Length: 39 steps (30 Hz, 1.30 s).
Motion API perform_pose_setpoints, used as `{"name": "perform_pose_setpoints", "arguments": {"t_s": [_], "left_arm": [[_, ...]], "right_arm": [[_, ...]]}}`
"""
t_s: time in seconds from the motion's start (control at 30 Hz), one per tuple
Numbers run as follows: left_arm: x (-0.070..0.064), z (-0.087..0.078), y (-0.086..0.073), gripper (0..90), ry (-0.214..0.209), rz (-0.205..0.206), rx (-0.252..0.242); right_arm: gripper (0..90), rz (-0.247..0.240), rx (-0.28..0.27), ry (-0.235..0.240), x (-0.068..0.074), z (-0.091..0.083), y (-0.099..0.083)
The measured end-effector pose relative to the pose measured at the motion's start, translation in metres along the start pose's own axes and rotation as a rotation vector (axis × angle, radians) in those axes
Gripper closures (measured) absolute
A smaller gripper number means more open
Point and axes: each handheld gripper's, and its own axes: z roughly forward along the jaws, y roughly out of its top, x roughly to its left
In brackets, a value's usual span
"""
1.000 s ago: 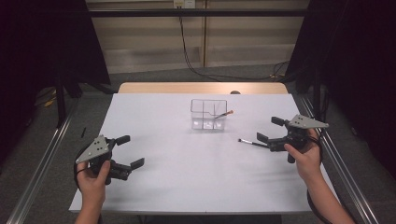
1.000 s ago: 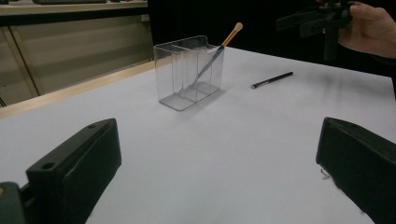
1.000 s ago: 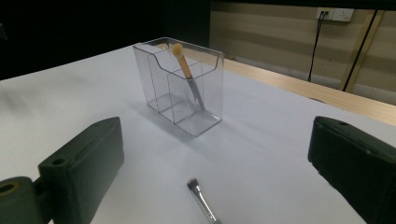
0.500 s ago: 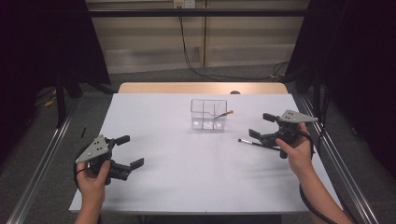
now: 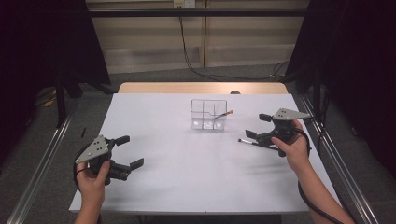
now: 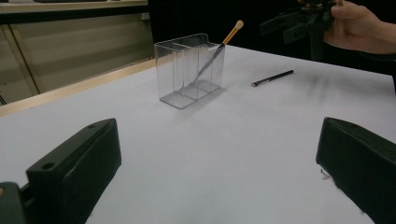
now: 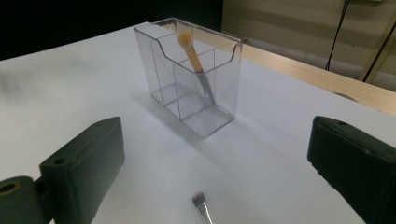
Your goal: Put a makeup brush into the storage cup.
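A black brush point(image 5: 246, 142) lies flat on the white table point(image 5: 187, 177), right of a clear organizer point(image 5: 208, 114). The right gripper point(image 5: 259, 129) hovers just over it, jaws spread wide — the left gripper point(image 5: 129, 152), also wide, grips nothing.

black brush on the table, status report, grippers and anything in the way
Right gripper open, hovering over the black brush. Brush flat on the table, ungrasped. Left gripper open, idle. Clear organizer holds a tan-tipped brush. Nothing blocking.
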Motion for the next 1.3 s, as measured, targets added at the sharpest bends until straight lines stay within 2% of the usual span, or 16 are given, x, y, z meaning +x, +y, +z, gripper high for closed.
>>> {"name": "perform_pose_setpoints", "arguments": {"t_s": [0.33, 0.5, 0.6, 0.73, 0.93, 0.97, 1.07, 1.17, 1.27, 1.3], "left_arm": [[0.0, 0.001, 0.0, 0.0, 0.003, 0.01, 0.004], [0.0, 0.001, 0.0, 0.0, 0.001, 0.01, 0.004], [-0.001, 0.001, -0.001, 0.0, -0.003, -0.006, -0.003], [-0.002, 0.001, 0.0, 0.0, -0.006, 0.002, 0.004], [-0.001, 0.001, -0.001, 0.0, -0.005, 0.004, 0.005], [-0.001, 0.001, -0.001, 0.0, 0.0, 0.015, 0.009], [-0.001, 0.0, -0.002, 0.0, -0.002, 0.011, 0.01], [-0.001, -0.001, -0.002, 0.0, 0.0, -0.001, 0.006], [0.0, -0.001, -0.001, 0.0, 0.002, 0.011, 0.01], [-0.001, 0.0, -0.002, 0.0, 0.0, 0.001, 0.009]], "right_arm": [[3.5, -0.013, 0.127, 0.001, -0.008, 0.007, 0.004], [3.5, -0.044, 0.203, 0.004, -0.01, 0.01, 0.006], [3.5, -0.053, 0.247, 0.01, -0.01, 0.013, 0.006], [3.5, -0.065, 0.292, 0.018, -0.011, 0.017, 0.004], [3.5, -0.089, 0.39, 0.033, -0.011, 0.023, 0.004], [3.4, -0.091, 0.397, 0.041, -0.011, 0.023, 0.004], [3.4, -0.094, 0.433, 0.05, -0.011, 0.025, 0.004], [4.2, -0.102, 0.49, 0.041, -0.014, 0.027, 0.004], [4.6, -0.125, 0.526, 0.038, -0.015, 0.028, 0.004], [4.7, -0.126, 0.539, 0.042, -0.016, 0.028, 0.004]]}}
